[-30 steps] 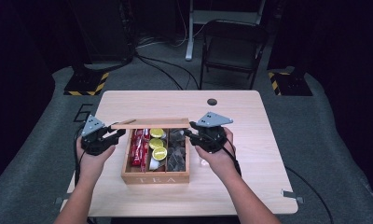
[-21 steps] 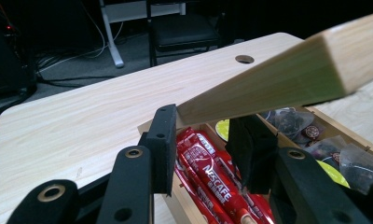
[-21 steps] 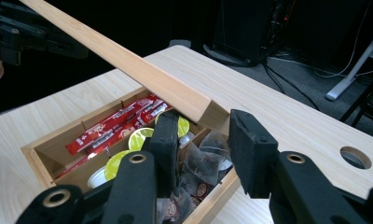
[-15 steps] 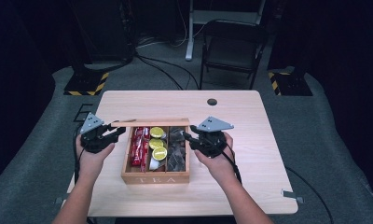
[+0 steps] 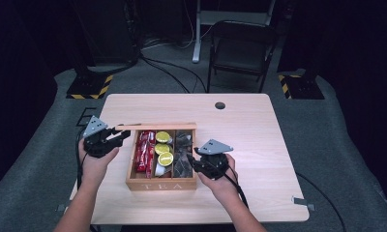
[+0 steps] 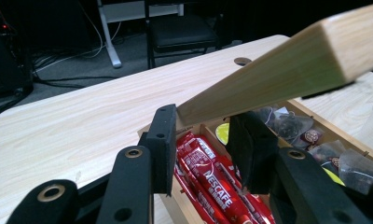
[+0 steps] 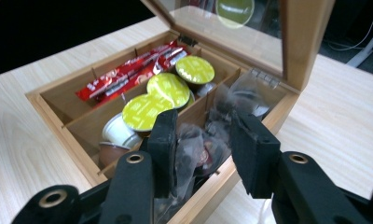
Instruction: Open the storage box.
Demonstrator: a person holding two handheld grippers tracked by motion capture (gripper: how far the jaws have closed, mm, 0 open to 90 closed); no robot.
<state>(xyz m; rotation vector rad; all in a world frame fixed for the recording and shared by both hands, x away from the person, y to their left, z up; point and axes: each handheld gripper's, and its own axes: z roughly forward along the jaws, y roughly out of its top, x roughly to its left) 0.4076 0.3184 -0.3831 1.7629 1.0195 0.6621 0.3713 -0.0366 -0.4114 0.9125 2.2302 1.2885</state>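
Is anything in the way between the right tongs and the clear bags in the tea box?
No. The lid is up, and the right tongs hang open just above the bags in their compartment, with nothing in between.

You see a light wooden table with a round cable hole near its far edge. Beyond the table, locate a dark folding chair standing on the grey floor, with a white stand leg just to its left. Black cables run across the floor behind the table. Note two bases with yellow-and-black hazard stripes, one far left, one far right
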